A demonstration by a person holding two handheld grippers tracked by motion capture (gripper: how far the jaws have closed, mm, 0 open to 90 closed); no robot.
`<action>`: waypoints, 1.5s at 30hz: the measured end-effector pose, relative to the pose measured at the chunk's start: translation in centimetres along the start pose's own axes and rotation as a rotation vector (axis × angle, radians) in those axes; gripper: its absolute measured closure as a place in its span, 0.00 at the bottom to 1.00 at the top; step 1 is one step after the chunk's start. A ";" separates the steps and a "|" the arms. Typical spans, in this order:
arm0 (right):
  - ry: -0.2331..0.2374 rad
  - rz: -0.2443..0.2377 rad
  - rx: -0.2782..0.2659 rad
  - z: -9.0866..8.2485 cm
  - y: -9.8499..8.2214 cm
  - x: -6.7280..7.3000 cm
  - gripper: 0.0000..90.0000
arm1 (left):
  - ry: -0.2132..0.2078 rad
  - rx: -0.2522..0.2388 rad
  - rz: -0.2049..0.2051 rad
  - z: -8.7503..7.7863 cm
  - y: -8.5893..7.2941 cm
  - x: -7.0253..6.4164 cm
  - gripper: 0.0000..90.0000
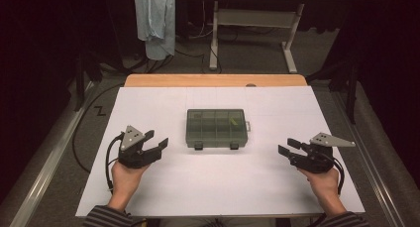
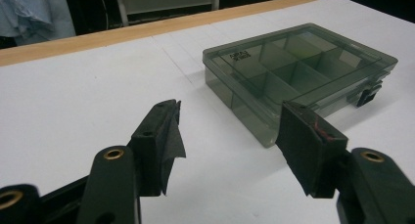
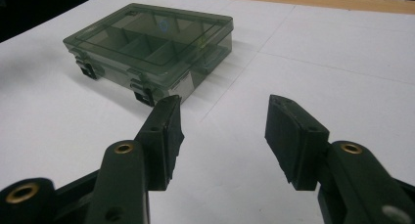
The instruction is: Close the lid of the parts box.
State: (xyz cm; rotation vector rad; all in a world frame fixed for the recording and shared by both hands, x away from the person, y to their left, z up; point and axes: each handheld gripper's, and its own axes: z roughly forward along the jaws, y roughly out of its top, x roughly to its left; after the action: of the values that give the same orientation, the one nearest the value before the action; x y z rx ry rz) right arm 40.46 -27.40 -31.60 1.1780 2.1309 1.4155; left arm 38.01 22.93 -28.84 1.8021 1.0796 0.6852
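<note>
Box: smoke-grey compartment box (image 1: 216, 128) is seen at the centre of the white-covered table (image 1: 163, 187), lid shut, its two latches (image 1: 198, 145) facing 6 o'clock.
Contents: a small yellow-green piece (image 1: 233, 121) is visible in the compartment towards 2 o'clock; the other compartments look empty.
Material: hard, thin, clear plastic is judged stiff and light, likely to slide on the smooth sheet when pushed from one side.
Surface: glossy lid and walls are judged slippery for flat pads; the latch tabs are small and probably brittle.
Hold points: the two short side walls at 9 and 3 o'clock are judged best for steadying; the front latches are better pried from below.
Left hand-held gripper (image 1: 155, 141): spread wide, nothing between the jaws, held at 9 o'clock of the box, well apart from it.
Right hand-held gripper (image 1: 288, 146): also wide open and empty, held at 3 o'clock, aimed at the latch corner.
</note>
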 end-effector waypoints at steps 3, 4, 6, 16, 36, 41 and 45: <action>0.001 -0.005 -0.011 -0.1 -0.2 0.0 0.55 | 0.003 -0.006 -0.002 -0.1 -0.3 0.0 0.45; 0.000 -0.005 -0.014 -0.2 -0.4 0.1 0.55 | 0.005 -0.009 -0.004 -0.1 -0.4 0.0 0.45; -0.002 -0.006 -0.017 -0.2 -0.6 0.0 0.55 | 0.005 -0.012 -0.008 -0.2 -0.7 0.1 0.45; -0.024 -0.004 -0.050 -0.8 -1.9 -0.2 0.52 | 0.013 -0.015 -0.017 0.1 -1.6 0.1 0.45; -0.060 0.011 -0.072 -1.0 -4.2 -1.1 0.52 | 0.030 -0.006 -0.030 0.6 -2.8 0.0 0.45; -0.068 0.029 -0.074 -1.1 -4.6 -1.3 0.52 | 0.029 0.005 -0.049 0.6 -3.1 0.1 0.45; -0.077 0.019 -0.081 -1.2 -4.7 -1.4 0.51 | 0.034 0.018 -0.044 0.7 -3.3 0.0 0.45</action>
State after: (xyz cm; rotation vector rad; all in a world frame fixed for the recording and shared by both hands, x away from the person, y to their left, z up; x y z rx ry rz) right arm 38.37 -29.97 -35.34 1.2053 1.9963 1.4266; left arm 37.29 23.37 -32.10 1.7825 1.1472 0.6840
